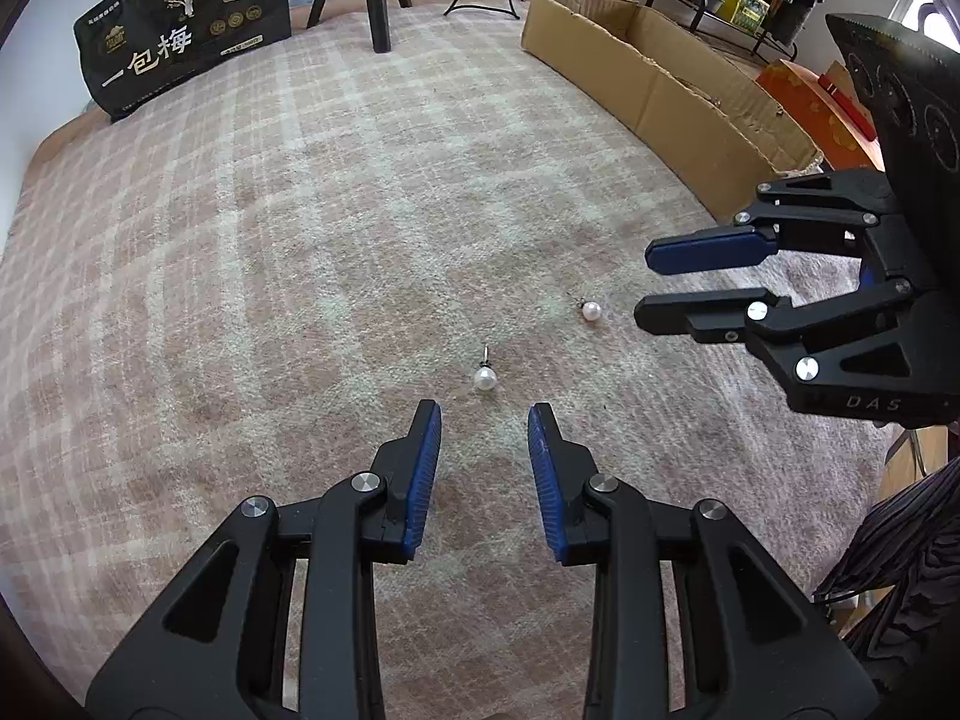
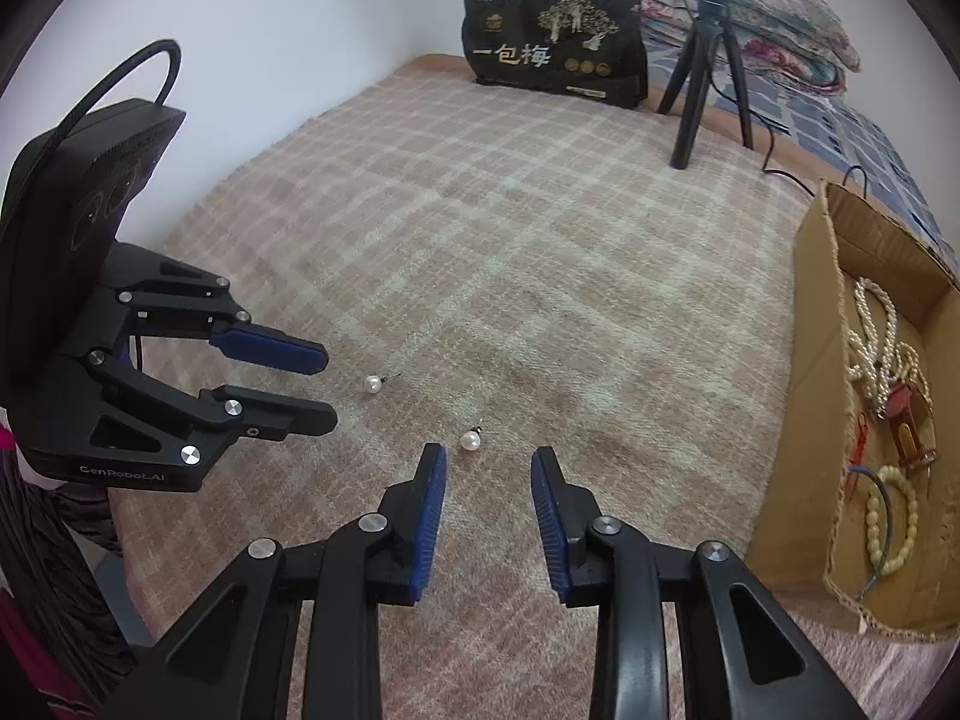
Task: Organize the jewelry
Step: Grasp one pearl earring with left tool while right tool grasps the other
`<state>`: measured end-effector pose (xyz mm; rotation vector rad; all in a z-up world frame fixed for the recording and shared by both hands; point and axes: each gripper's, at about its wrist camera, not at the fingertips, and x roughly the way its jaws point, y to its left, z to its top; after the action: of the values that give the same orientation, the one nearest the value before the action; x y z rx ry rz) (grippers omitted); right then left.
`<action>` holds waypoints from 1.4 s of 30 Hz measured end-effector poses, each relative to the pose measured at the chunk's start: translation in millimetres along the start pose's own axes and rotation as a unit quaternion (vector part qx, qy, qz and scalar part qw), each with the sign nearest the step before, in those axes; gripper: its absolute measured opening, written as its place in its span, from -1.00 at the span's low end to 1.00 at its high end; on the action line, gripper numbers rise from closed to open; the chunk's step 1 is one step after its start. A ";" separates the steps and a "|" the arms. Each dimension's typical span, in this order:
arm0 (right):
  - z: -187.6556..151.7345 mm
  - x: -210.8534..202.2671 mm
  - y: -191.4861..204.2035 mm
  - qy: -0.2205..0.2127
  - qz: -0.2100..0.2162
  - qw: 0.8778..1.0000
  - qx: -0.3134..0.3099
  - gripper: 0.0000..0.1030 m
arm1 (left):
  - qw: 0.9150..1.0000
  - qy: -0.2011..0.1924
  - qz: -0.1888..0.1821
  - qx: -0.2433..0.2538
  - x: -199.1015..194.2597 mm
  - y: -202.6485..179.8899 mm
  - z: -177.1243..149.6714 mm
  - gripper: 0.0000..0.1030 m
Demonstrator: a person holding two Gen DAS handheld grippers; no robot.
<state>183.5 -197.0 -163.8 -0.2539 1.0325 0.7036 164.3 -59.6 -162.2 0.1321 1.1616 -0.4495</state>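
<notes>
Pearl earrings, two of them, are lying loose on the pink-and-cream plaid blanket that covers the bed. One pearl earring sits just ahead of the left gripper, pretty much lined up with the gap between its blue pads, hook pointing away. It isn't between the fingers though, just past the tips. The other pearl earring is just in front of the right gripper, a bit toward its left finger, also beyond the tips. Both claws have their jaws parted with nothing in them, pads touching neither pearl.

From the left wrist view the right gripper comes in from the right side, tips near its pearl. Off to the right is a shallow cardboard box with pearl necklaces, a cream bead bracelet and some small reddish pieces inside. At the far end of the bed there's a black bag with gold print and a small black tripod.
</notes>
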 end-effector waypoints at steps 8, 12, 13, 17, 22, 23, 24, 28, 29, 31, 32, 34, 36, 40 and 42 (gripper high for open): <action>0.4 14.5 4.7 0.016 0.004 1.000 -0.024 -0.51 | 1.000 0.003 0.006 0.010 7.6 -3.2 3.6 -0.59; 0.7 17.5 4.5 0.020 0.003 0.999 -0.031 -0.51 | 1.000 0.006 0.013 0.014 13.0 -5.5 5.7 -0.60; 1.0 18.2 4.4 0.021 0.003 0.999 -0.031 -0.51 | 1.000 0.006 0.016 0.015 14.5 -5.8 6.5 -0.60; 2.1 20.5 5.3 0.023 0.005 0.999 -0.036 -0.51 | 0.999 0.009 0.026 0.019 21.0 -6.3 8.6 -0.60; 3.4 22.9 7.9 0.024 0.005 0.999 -0.045 -0.52 | 0.999 0.008 0.032 0.017 23.8 -5.2 11.5 -0.68; 3.8 23.7 8.6 0.026 0.005 0.999 -0.047 -0.52 | 0.999 0.008 0.032 0.017 24.0 -5.1 11.3 -0.70; 4.3 24.5 9.0 0.026 0.004 0.998 -0.048 -0.53 | 0.999 0.008 0.032 0.016 24.2 -4.8 11.5 -0.71; 6.3 28.0 9.2 0.030 0.002 0.998 -0.051 -0.57 | 0.999 0.007 0.035 0.016 24.7 -4.0 11.3 -0.78; 6.5 29.0 9.4 0.031 0.000 0.998 -0.051 -0.59 | 0.999 0.007 0.035 0.015 24.7 -4.0 11.2 -0.80; 7.2 30.9 8.6 0.032 -0.002 0.998 -0.049 -0.62 | 0.999 0.007 0.034 0.012 25.1 -3.2 11.1 -0.82; 7.6 31.4 8.0 0.032 -0.002 0.998 -0.047 -0.64 | 0.999 0.007 0.035 0.012 25.1 -3.1 11.1 -0.83; 8.8 32.6 7.4 0.032 -0.003 0.998 -0.046 -0.67 | 0.999 0.007 0.036 0.012 25.3 -3.3 11.0 -0.84; 8.8 33.7 8.0 0.033 -0.007 0.998 -0.050 -0.77 | 0.999 0.007 0.037 0.012 25.4 -3.9 11.0 -0.84; 9.3 34.9 7.0 0.033 -0.009 0.998 -0.046 -0.88 | 0.999 0.007 0.038 0.012 25.5 -3.6 11.3 -0.86; 9.3 34.8 6.7 0.032 -0.010 0.998 -0.046 -0.88 | 0.999 0.006 0.039 0.011 25.1 -3.9 11.0 -0.86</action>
<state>196.8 -172.8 -187.9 -0.3669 1.0588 0.7299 180.1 -73.6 -180.1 0.1991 1.1592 -0.3936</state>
